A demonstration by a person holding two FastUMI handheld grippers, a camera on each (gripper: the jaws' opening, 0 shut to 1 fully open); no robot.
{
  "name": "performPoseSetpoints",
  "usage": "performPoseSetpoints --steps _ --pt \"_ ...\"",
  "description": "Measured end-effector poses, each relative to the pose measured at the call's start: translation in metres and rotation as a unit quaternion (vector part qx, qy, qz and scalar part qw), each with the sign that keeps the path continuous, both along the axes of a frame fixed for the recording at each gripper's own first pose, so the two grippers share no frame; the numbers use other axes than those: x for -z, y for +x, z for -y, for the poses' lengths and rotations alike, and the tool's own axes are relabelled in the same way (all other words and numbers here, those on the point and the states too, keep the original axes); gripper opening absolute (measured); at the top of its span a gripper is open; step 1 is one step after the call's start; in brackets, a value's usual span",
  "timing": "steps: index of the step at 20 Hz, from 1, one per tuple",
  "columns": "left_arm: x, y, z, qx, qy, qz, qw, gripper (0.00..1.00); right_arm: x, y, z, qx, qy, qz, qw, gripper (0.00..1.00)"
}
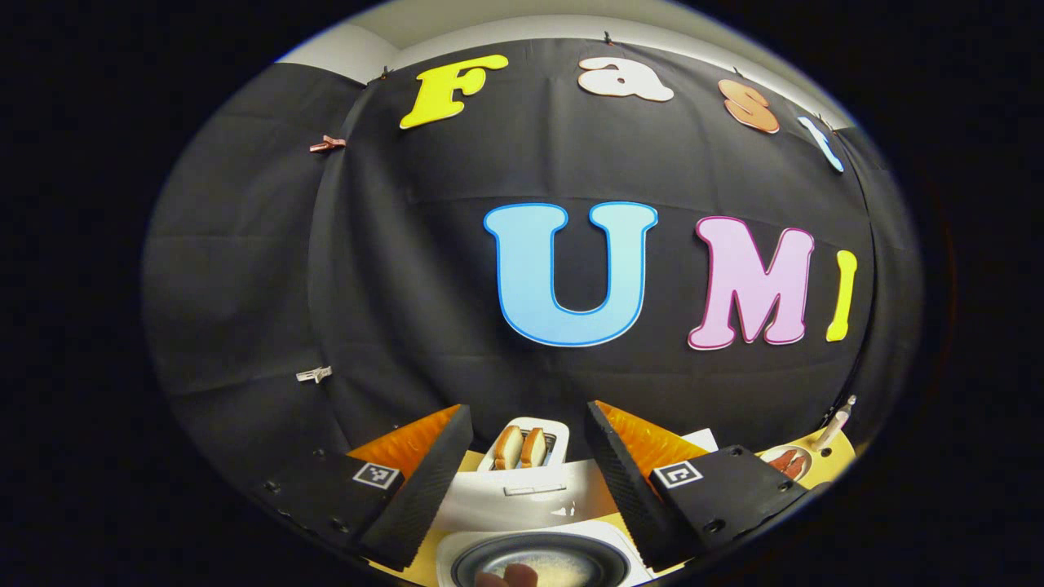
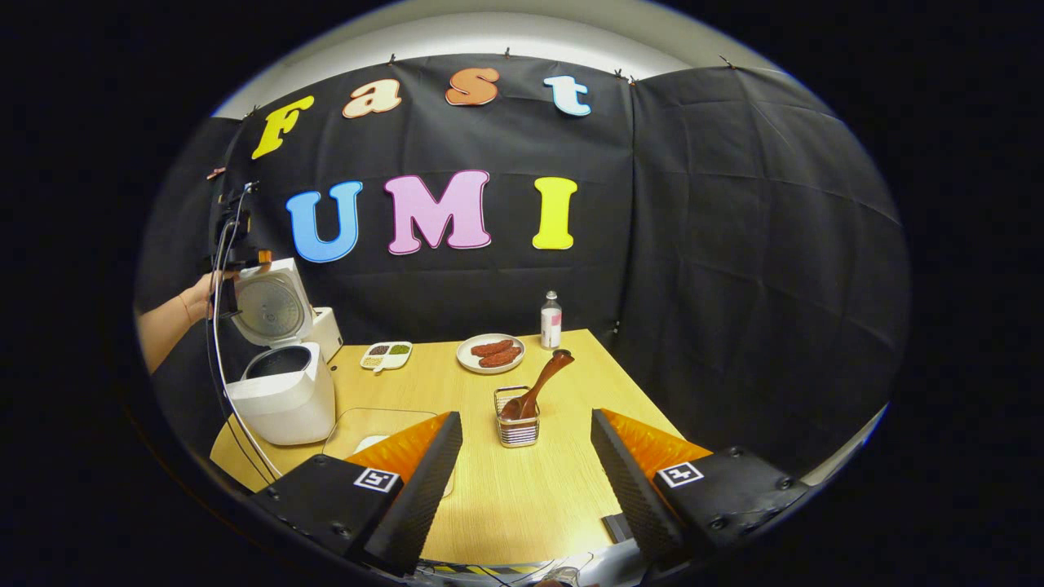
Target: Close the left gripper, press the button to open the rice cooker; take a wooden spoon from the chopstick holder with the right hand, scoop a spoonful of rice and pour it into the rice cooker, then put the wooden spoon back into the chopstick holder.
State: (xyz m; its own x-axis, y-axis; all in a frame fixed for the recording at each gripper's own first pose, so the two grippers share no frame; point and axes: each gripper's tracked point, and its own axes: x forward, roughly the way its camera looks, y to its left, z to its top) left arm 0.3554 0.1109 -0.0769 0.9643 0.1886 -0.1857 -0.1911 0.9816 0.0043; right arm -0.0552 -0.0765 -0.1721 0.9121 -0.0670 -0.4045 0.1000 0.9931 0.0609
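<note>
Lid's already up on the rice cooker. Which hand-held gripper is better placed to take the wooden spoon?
Right. The right hand-held gripper is open and faces the wooden spoon in the chopstick holder, nothing between. The left hand-held gripper hangs open over the rice cooker.

Wood table point(image 2: 522, 489) w/ cooker point(image 2: 285, 395), holder point(image 2: 517, 428), plate point(image 2: 490, 353), bottle point(image 2: 551, 320), small dish point(image 2: 387, 355), clear tray point(image 2: 367, 428) on it.

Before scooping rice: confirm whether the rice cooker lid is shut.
No, the lid stands raised behind the rice cooker, leaving the pot open.
</note>
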Motion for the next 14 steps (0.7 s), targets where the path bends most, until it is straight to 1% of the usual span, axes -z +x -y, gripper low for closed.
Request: performPoseSetpoints --steps 4,8,11,14 --pt "0.027 -0.049 0.019 -0.008 -0.007 -0.02 1.0 0.98 -0.01 -0.002 0.012 -0.008 -0.007 0.006 1.0 0.99" --pt "0.072 -0.093 0.036 -0.019 -0.023 -0.055 0.998 0.98 -0.012 -0.012 0.028 -0.01 -0.011 0.003 1.0 0.99" --pt "0.107 -0.116 0.046 -0.031 -0.033 -0.081 0.996 0.97 -0.008 -0.022 0.039 -0.01 -0.017 -0.003 1.0 0.99" --pt "0.128 -0.128 0.052 -0.035 -0.03 -0.086 0.995 0.97 -0.004 -0.026 0.038 -0.012 -0.006 -0.014 1.0 0.99"
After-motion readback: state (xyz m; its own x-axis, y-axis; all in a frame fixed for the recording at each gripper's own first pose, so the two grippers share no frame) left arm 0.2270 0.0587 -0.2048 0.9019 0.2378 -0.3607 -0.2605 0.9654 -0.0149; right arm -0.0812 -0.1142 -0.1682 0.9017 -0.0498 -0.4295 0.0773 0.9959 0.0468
